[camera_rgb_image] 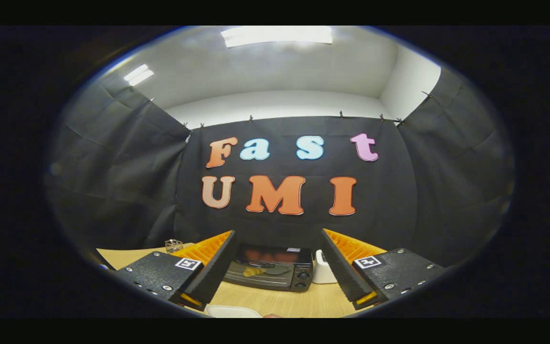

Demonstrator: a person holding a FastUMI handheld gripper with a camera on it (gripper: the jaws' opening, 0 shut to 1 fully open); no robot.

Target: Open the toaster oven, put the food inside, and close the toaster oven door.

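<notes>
Two fingers of your gripper [277, 267] stand spread wide apart, released and grasping nothing, with bare space between them. Take the toaster oven [270, 273] as the landmark: it sits on the wooden table [275, 301] beyond the fingertips, framed in the gap between them, well apart from both. Its door is closed, and its glass front carries a yellowish reflection or shape that you cannot make out clearly. Two dark knobs [303, 280] sit one above the other at the oven's right end. Just beside the oven on its right stands a small white object [323, 270], partly hidden behind your right finger. Nearer to you than the oven, at the table's near edge and below the left finger, lies part of a white plate [233, 311]; whether food rests on it cannot be told. Well to the left of the oven, past your left finger, a small clear container [174, 245] stands on the table.
</notes>
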